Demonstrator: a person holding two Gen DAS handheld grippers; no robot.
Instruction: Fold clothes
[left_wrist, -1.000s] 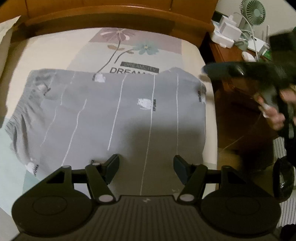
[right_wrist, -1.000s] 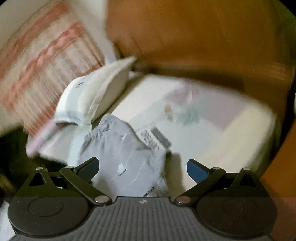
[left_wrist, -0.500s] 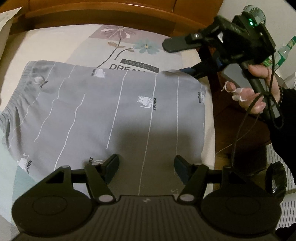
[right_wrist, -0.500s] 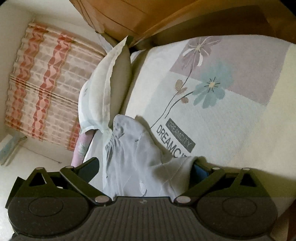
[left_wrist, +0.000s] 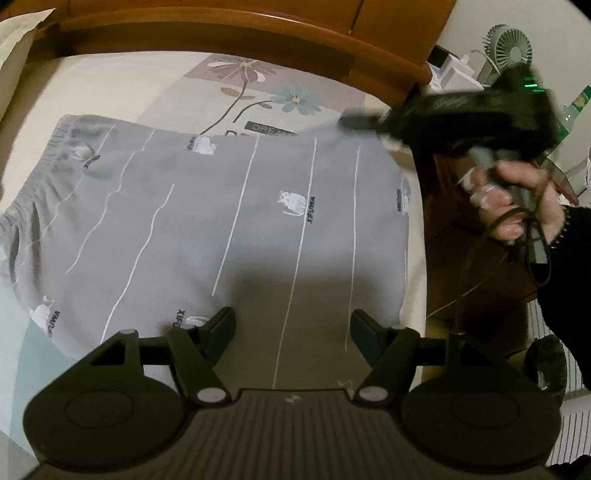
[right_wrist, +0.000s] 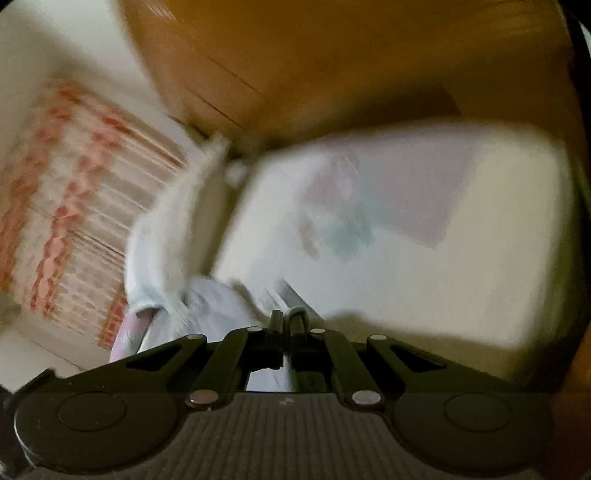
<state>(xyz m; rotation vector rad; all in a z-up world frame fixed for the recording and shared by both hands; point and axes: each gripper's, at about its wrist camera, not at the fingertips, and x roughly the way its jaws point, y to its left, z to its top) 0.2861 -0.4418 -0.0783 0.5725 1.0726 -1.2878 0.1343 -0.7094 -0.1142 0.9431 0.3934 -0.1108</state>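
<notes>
1. Left wrist view: lying flat mid-frame on the bed (left_wrist: 122, 92), grey shorts (left_wrist: 221, 229); hovering open above the near hem, left gripper (left_wrist: 291, 332).
2. Right wrist view: blurring; right gripper (right_wrist: 287, 325) having just closed, pinching the shorts' corner, lower centre.

**Grey shorts flat on the bed, right gripper at the far corner**

Grey striped shorts (left_wrist: 229, 229) lay spread on the floral bedsheet (left_wrist: 122, 88), the elastic waistband at the left. The left gripper (left_wrist: 291, 332) hovered over the near edge, its fingers (left_wrist: 221, 328) apart with nothing clamped. A hand (left_wrist: 517, 199) held the blurred right gripper (left_wrist: 354, 121) at the far right corner of the shorts. A green fan (left_wrist: 511, 46) stood beyond the wooden headboard (left_wrist: 258, 27).
</notes>
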